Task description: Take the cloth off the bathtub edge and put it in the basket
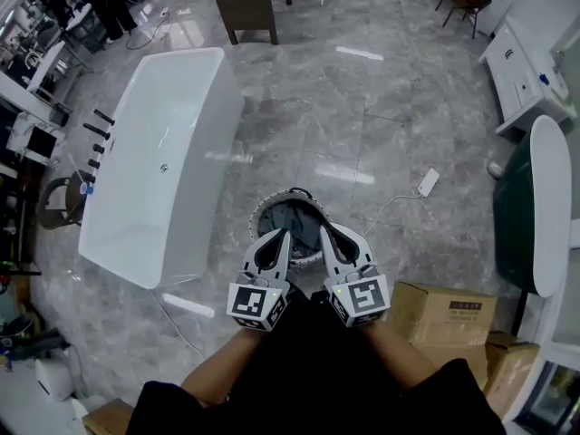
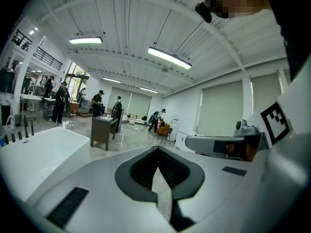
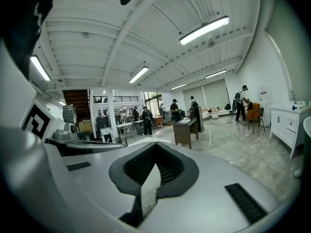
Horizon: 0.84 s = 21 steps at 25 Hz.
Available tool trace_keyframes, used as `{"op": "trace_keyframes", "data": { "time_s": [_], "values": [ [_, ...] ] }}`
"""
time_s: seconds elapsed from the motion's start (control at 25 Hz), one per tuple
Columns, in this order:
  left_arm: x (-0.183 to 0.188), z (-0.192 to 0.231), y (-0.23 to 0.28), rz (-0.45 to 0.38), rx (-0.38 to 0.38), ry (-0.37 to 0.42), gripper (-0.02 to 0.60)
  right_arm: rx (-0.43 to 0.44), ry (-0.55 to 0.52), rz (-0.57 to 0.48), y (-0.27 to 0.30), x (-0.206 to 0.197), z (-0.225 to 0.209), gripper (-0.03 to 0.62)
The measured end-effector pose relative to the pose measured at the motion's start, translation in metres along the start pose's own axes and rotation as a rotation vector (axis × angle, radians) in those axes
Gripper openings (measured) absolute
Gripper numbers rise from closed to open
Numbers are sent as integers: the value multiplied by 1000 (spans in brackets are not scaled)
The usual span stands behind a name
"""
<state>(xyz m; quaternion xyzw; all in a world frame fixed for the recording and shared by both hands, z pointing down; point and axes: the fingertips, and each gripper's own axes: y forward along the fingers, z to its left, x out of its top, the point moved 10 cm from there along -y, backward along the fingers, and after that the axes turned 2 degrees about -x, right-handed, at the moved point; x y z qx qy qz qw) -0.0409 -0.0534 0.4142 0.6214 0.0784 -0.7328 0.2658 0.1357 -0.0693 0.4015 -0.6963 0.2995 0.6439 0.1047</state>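
In the head view the white bathtub (image 1: 227,125) stands at the left, and I see no cloth on its edge. A round basket (image 1: 292,194) sits on the marble floor just ahead of me, with a dark grey cloth (image 1: 294,217) inside it. My left gripper (image 1: 286,234) and right gripper (image 1: 323,231) hang side by side over the basket's near rim, close to my body. Both are shut and hold nothing. The left gripper view shows its jaws (image 2: 157,148) closed together with the bathtub (image 2: 39,154) beyond at the left. The right gripper (image 3: 155,144) also shows closed, bare jaws.
Cardboard boxes (image 1: 449,311) lie at my right. A white cable with an adapter (image 1: 428,182) runs across the floor. A dark table (image 1: 246,3) stands beyond the tub, a white cabinet (image 1: 521,71) and a dark green tub (image 1: 512,216) at the right. Several people stand far off.
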Motion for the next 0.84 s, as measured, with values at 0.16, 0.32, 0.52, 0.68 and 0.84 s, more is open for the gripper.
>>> {"op": "trace_keyframes", "data": {
  "time_s": [0.16, 0.32, 0.52, 0.68, 0.84],
  "values": [
    [8, 7, 5, -11, -19, 12, 14, -34, 0, -1, 2, 2, -3, 31],
    [18, 30, 11, -24, -4, 19, 14, -78, 6, 9, 12, 2, -3, 31],
    [25, 53, 15, -36, -2, 19, 14, -94, 0, 18, 30, 4, -1, 31],
    [24, 72, 13, -35, 1, 7, 14, -110, -6, 30, 44, 5, 3, 31],
    [25, 89, 10, -40, 5, 3, 14, -118, -5, 37, 55, 6, 10, 31]
  ]
}}
